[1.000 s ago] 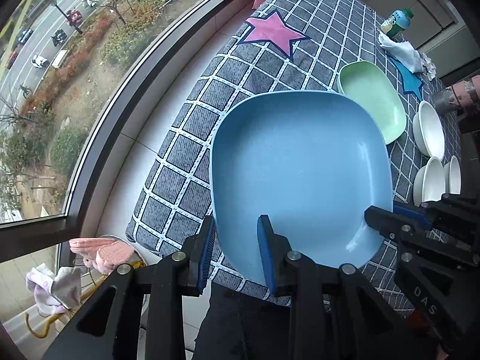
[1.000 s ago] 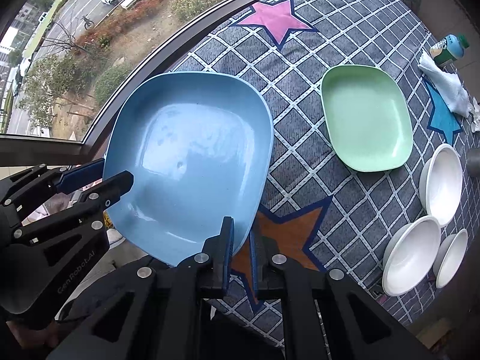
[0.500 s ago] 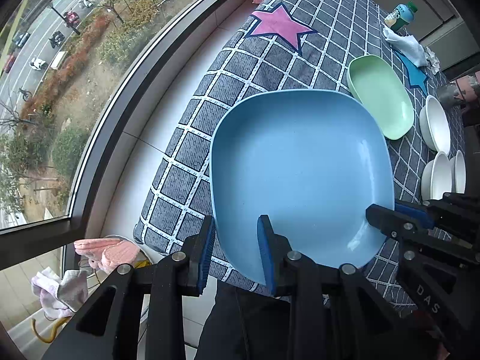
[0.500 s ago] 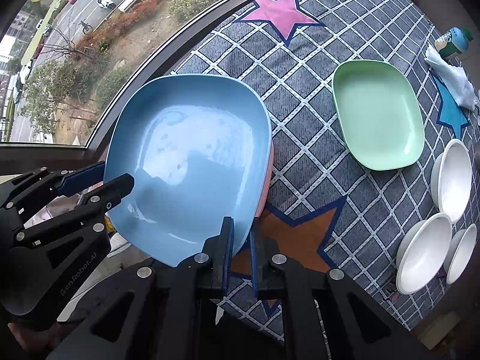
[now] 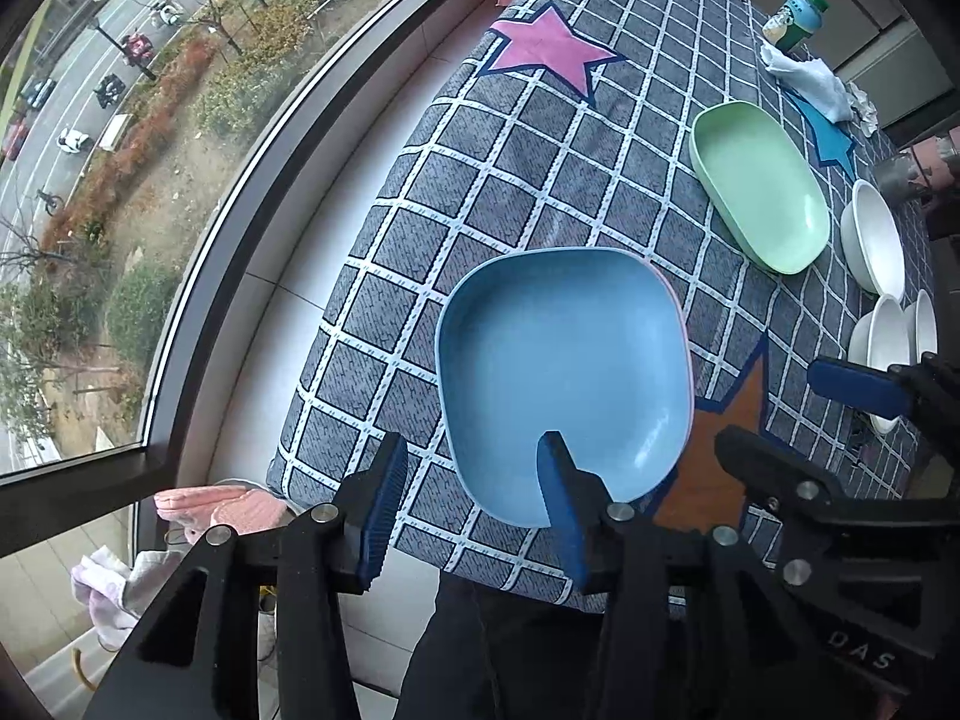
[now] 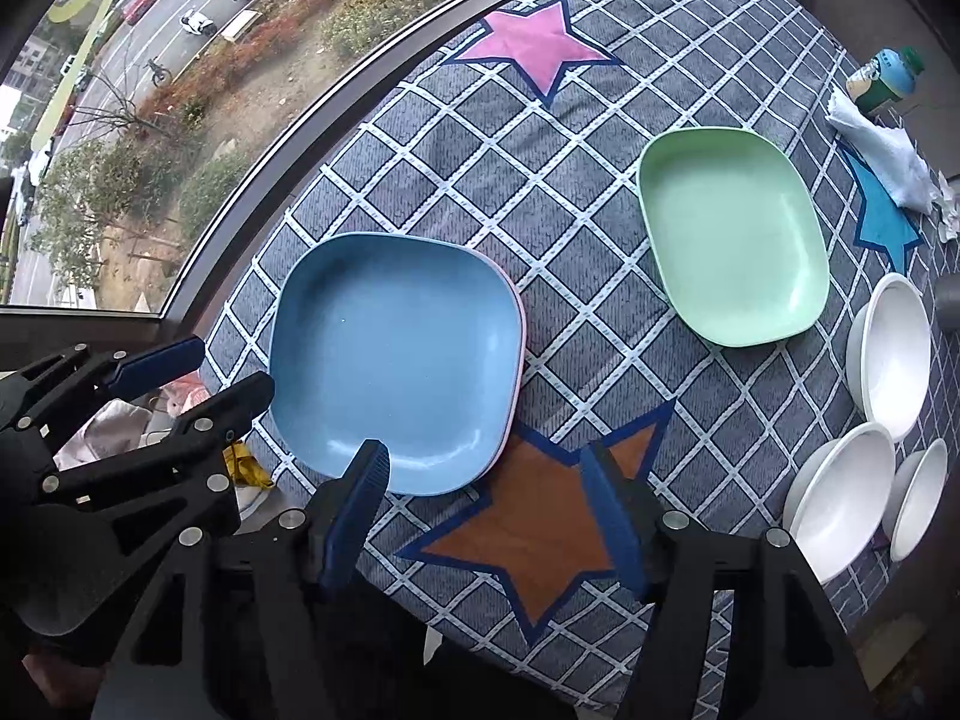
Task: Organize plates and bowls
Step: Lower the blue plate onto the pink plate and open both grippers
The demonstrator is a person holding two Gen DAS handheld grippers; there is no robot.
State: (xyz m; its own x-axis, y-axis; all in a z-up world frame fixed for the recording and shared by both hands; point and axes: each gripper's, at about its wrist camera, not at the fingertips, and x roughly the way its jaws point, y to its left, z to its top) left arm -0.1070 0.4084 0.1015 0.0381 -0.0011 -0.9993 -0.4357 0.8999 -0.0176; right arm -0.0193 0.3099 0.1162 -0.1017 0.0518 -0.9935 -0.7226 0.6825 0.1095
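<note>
Blue plate released, claws parted, "DAS" lettering

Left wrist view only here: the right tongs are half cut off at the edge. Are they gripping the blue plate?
Observer: No. The right wrist view shows the right tongs open and holding nothing, with the blue plate lying beyond them.
Operator: Those tongs also cover the near white bowls. Are any nested?
Observer: No. The large white bowl, the medium white bowl and the small white bowl sit side by side.
</note>
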